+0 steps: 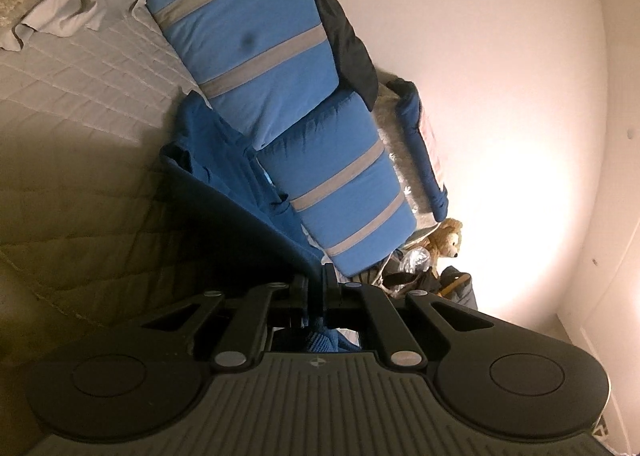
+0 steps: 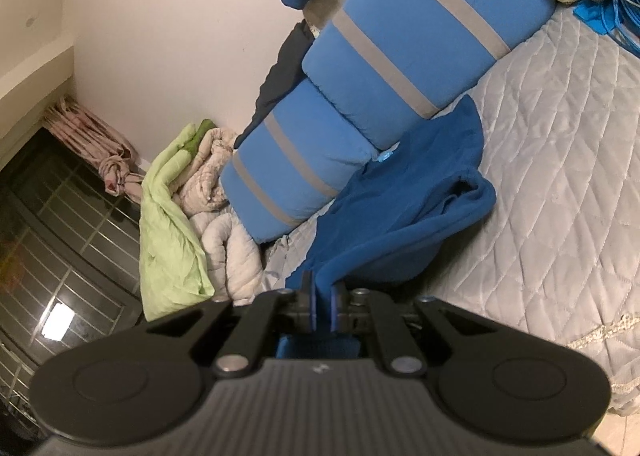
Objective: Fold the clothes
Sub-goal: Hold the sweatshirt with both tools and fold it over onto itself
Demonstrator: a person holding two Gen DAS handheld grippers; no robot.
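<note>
So: left gripper (image 1: 317,284) is pinched tight on an edge of the blue fleece garment (image 1: 224,160), and the right gripper (image 2: 321,298) is clamped on another edge of it, cloth bunched between its pads. The garment hangs from both grips and trails onto the quilted bed cover (image 2: 560,160), just beside the striped blue cushions (image 2: 400,68). Looks soft, limp and light, thick enough to bunch, not slippery or fragile. Best held at hem or shoulder corners, spread apart, so it drapes flat.
</note>
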